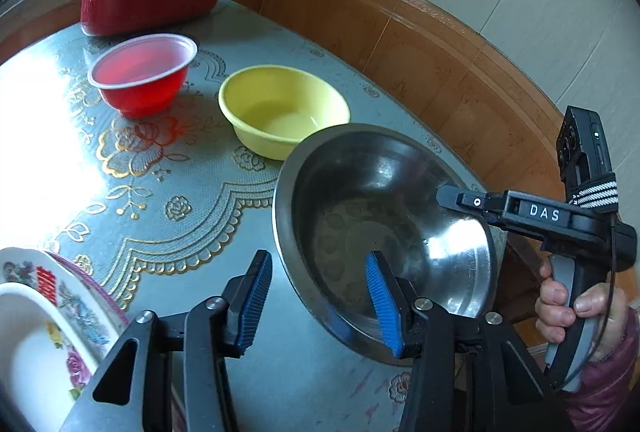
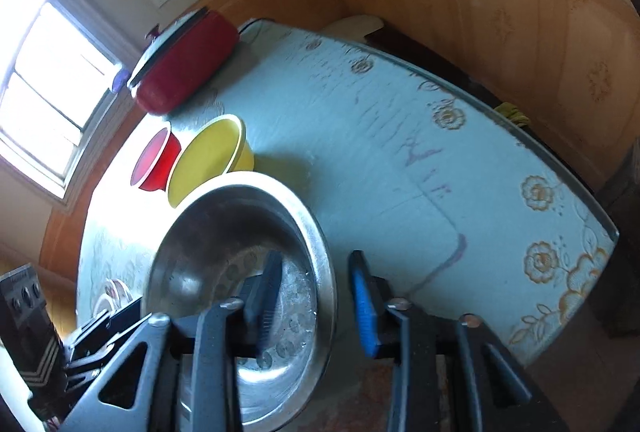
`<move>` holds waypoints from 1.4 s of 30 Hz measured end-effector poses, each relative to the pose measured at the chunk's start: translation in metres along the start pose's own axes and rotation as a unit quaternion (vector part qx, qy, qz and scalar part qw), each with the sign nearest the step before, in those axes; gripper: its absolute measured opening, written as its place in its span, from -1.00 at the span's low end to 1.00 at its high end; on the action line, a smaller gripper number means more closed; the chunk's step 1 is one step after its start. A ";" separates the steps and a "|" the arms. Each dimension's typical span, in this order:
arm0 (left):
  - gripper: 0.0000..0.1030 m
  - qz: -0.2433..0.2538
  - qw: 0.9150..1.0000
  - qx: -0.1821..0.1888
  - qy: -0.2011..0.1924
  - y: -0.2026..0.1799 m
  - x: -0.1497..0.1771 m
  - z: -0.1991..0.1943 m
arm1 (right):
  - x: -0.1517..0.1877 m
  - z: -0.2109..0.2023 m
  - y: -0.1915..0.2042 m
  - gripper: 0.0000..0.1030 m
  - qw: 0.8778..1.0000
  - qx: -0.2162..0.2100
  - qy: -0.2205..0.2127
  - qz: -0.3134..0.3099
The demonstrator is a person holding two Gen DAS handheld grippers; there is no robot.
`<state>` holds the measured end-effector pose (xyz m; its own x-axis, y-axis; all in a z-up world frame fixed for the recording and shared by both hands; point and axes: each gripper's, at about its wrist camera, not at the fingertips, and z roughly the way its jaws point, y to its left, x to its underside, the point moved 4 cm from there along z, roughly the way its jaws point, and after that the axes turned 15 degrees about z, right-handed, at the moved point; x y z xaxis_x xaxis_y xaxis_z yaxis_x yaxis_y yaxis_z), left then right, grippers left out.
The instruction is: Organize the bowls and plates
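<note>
A steel bowl [image 1: 360,200] [image 2: 224,232] is on the flowered table nearest me. My left gripper [image 1: 318,254] is open astride its near rim: the right blue pad is inside the bowl, the left pad outside, and a gap shows. My right gripper [image 2: 315,254] [image 1: 444,196], held by a hand [image 1: 560,304], is astride the opposite rim. Its dark finger is inside, its blue pad outside, clear of the metal. Behind stand a yellow bowl [image 1: 280,112] [image 2: 208,156] and a red bowl [image 1: 140,72] [image 2: 156,160]. Floral plates [image 1: 60,296] with a white bowl on top sit at my left.
A red pot with a grey lid [image 1: 152,0] [image 2: 184,68] stands at the table's far end near a window. The table [image 1: 180,212] ends at a glass edge [image 2: 560,184] on the right, close to a wood-panelled wall [image 1: 440,44].
</note>
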<state>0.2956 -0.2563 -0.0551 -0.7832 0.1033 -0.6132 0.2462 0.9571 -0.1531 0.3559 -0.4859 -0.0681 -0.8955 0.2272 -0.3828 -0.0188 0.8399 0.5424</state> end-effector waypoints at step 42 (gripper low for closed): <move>-0.40 0.013 0.999 -0.048 0.015 -0.012 0.055 -0.043 | 0.041 0.016 0.050 -0.35 0.994 0.013 0.042 -0.103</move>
<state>0.2256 -0.2502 -0.0535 -0.7941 0.1360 -0.5924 0.2127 0.9752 -0.0612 0.3253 -0.4270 -0.0682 -0.9076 0.0079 -0.4197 -0.1951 0.8773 0.4384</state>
